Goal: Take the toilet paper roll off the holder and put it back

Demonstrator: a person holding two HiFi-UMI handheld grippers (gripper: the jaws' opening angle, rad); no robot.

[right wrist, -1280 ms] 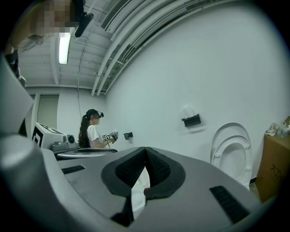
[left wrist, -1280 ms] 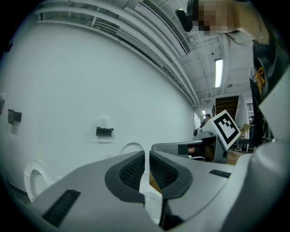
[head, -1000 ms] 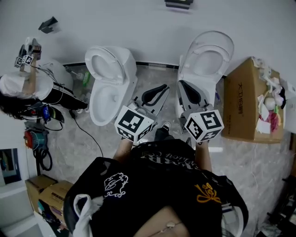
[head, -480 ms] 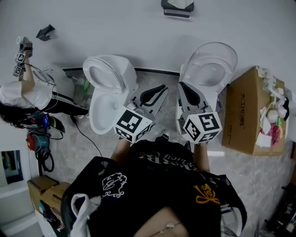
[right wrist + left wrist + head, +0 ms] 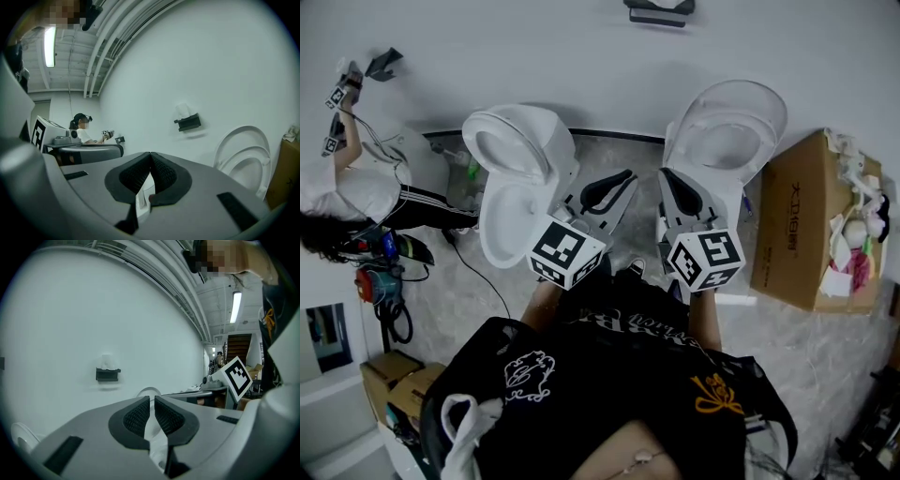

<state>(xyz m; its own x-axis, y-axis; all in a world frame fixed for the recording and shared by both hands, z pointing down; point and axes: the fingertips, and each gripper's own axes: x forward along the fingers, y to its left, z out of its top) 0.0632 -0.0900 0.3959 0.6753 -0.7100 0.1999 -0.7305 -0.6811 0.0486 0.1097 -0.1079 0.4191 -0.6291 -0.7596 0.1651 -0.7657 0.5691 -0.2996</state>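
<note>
A black wall holder (image 5: pixel 659 11) hangs high on the white wall, above and between two toilets. White toilet paper (image 5: pixel 107 361) sits on top of the holder (image 5: pixel 108 374) in the left gripper view, and the paper (image 5: pixel 183 110) also shows on it in the right gripper view. My left gripper (image 5: pixel 614 186) and right gripper (image 5: pixel 680 187) are held side by side in front of my chest, pointing at the wall, well short of the holder. The left gripper (image 5: pixel 152 404) and the right gripper (image 5: pixel 150 161) both stand shut with nothing between the pads.
A white toilet (image 5: pixel 520 178) with its lid up stands at the left, a second toilet (image 5: pixel 727 131) at the right. A cardboard box (image 5: pixel 811 225) full of clutter is at the far right. Another person (image 5: pixel 347 187) works at the left wall, with cables and small boxes (image 5: pixel 394 394) nearby.
Both grippers have drifted slightly left and stay shut. The holder sits a little higher in the head view. The person at the left has shifted an arm.
</note>
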